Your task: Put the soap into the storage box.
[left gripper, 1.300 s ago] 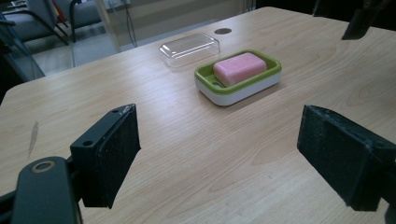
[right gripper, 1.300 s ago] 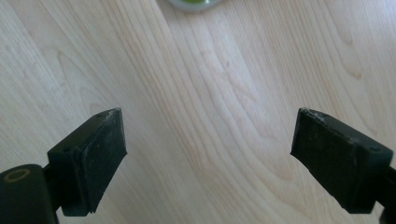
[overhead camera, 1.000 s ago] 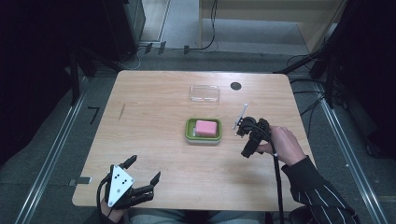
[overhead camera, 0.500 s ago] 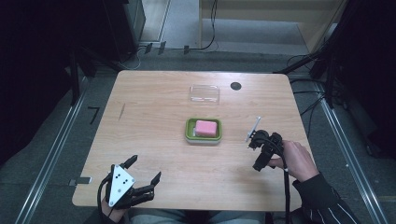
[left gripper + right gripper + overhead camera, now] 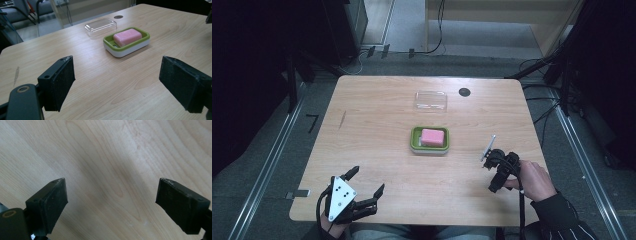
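Wooden table (image 5: 377, 125) stands on a grey floor in a dim room. At its centre sits a green soap dish (image 5: 429, 140) holding a pink soap bar (image 5: 433, 137); a clear lid (image 5: 431, 100) lies apart, toward the far edge, beside a dark round spot (image 5: 464, 92). Left gripper (image 5: 364, 187) rests at the near left edge, jaws spread wide and empty, aimed toward the dish. Right gripper (image 5: 492, 172) hangs over bare wood to the right of the dish, well apart from it, jaws wide with nothing between them.
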Tool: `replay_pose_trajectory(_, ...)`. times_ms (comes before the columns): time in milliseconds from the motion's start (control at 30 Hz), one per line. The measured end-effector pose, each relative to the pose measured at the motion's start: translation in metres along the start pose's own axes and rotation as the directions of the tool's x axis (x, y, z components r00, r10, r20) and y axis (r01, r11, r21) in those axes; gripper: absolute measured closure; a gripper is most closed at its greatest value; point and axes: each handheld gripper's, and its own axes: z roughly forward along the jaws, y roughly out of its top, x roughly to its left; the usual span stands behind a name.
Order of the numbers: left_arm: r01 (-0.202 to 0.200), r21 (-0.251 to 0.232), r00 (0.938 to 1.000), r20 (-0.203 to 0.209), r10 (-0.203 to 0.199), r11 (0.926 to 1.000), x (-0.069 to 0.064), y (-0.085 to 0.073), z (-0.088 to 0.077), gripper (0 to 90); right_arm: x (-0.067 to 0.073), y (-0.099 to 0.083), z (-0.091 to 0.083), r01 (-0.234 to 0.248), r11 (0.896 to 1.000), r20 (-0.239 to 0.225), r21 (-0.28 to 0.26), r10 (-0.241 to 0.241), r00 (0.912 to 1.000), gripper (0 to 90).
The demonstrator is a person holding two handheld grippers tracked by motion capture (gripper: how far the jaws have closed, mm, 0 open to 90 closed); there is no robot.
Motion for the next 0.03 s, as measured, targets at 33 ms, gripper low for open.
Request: replay_pose_trajectory(33, 0.000, 0.002, 1.0000, 0.001, 0.000, 1.0000, -0.0002, 0.0002, 0.0001, 13.7, 0.0001, -0.0006, 0.0011, -0.001, 1.000, -0.003, -0.001, 0.001, 1.0000, 10.5)
